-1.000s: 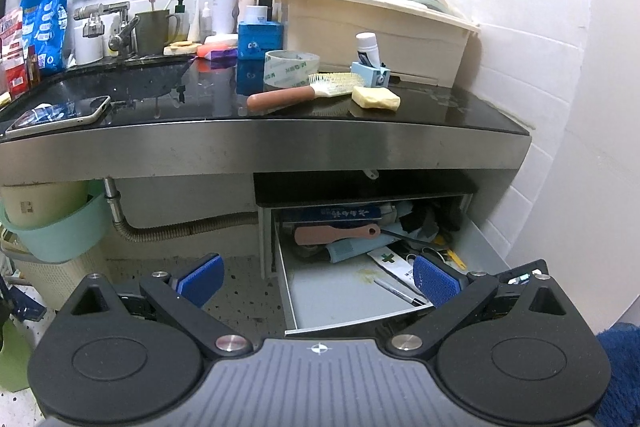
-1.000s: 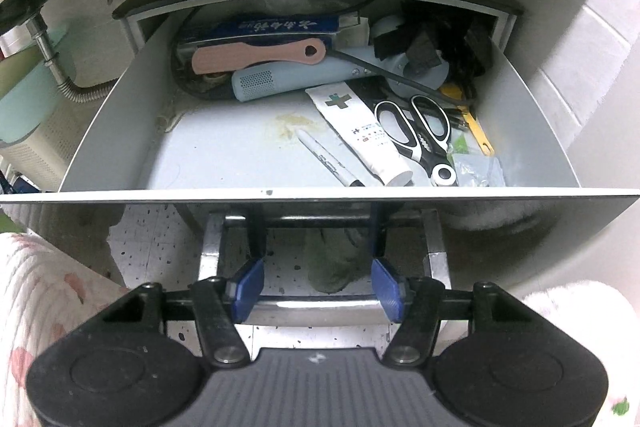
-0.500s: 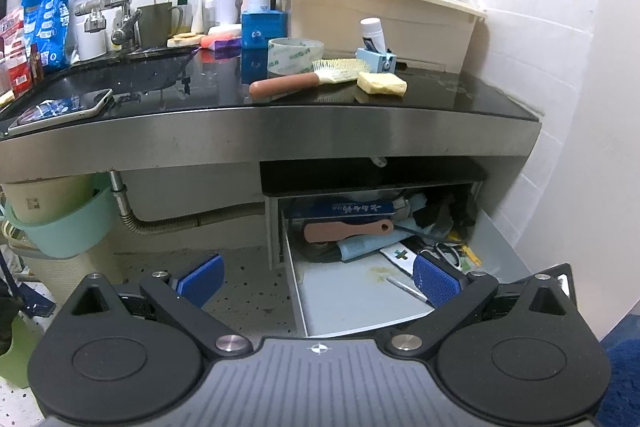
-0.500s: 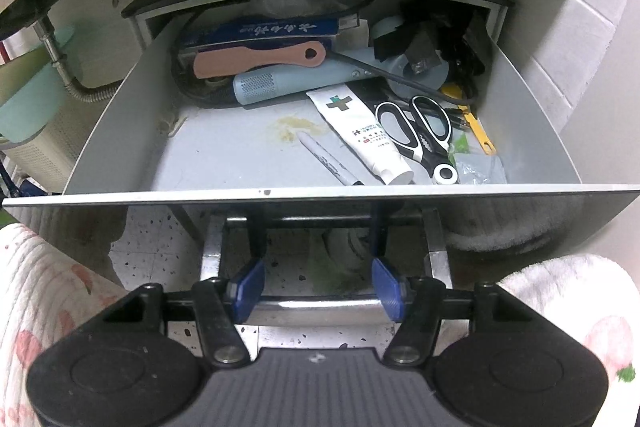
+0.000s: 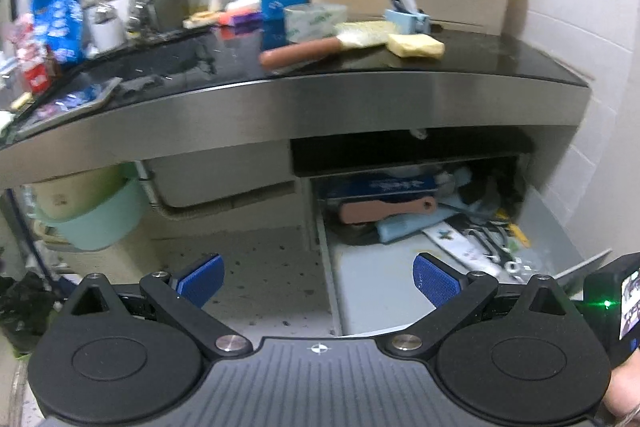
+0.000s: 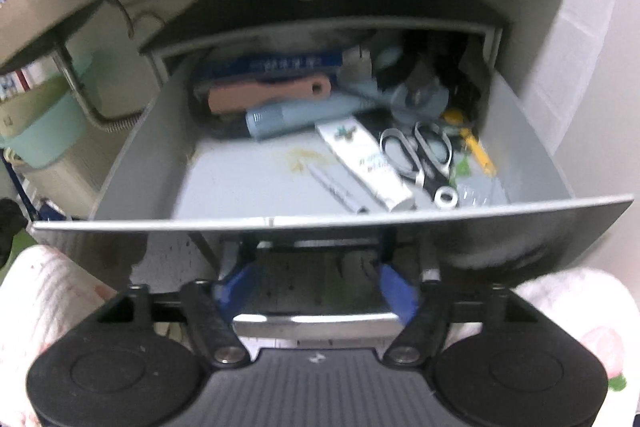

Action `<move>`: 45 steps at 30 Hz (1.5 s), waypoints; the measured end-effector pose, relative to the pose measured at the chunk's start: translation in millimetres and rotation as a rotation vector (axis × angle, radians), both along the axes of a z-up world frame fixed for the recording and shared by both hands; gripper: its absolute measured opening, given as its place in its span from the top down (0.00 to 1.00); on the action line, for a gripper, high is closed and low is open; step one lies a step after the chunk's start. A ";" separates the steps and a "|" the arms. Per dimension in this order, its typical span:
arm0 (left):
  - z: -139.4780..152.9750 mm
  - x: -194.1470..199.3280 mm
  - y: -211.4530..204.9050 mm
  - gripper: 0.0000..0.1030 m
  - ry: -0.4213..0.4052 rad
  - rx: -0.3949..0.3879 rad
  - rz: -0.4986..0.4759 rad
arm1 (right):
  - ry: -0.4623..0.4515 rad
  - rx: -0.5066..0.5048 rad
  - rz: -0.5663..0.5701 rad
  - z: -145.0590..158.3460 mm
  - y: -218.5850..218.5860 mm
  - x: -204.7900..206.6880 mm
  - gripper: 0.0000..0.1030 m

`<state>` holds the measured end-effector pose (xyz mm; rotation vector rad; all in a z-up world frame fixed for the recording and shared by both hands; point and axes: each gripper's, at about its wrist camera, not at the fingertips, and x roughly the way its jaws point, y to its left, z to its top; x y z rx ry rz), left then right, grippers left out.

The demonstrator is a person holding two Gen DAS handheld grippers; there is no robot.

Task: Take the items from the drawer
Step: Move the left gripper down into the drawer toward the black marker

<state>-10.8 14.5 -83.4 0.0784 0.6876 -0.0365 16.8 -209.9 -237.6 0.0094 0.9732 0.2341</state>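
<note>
smooth grey metal drawer [image 6: 132,163] holds steel-bladed scissors [image 6: 424,155], flat tube [image 6: 364,163].

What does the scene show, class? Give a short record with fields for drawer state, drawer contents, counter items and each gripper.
Drawer state: drawer pulled open
Drawer contents: scissors, tube, pen, pink brush, blue box
Counter items: sponge, brush, tape roll
Left gripper: open, empty, facing the cabinet
Right gripper: open, fingers either side of the drawer's handle
</note>
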 end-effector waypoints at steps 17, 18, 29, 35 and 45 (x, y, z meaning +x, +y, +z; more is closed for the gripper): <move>-24.7 59.6 -54.4 0.02 0.156 -0.031 -0.075 | -0.249 0.071 0.001 59.8 -42.3 -42.1 0.18; -26.9 63.5 -57.2 0.02 0.169 -0.035 -0.077 | -0.254 0.073 -0.005 61.0 -45.8 -43.1 0.18; -50.5 104.4 -86.9 0.03 0.305 -0.062 -0.093 | -0.270 0.107 -0.070 59.5 -76.8 -48.3 0.18; -63.8 131.6 -96.7 0.08 0.394 -0.108 -0.086 | -0.270 0.120 -0.097 56.0 -90.2 -51.9 0.18; -122.2 187.7 -105.3 0.21 0.704 -0.332 0.085 | -0.292 0.130 -0.109 57.3 -101.7 -58.3 0.18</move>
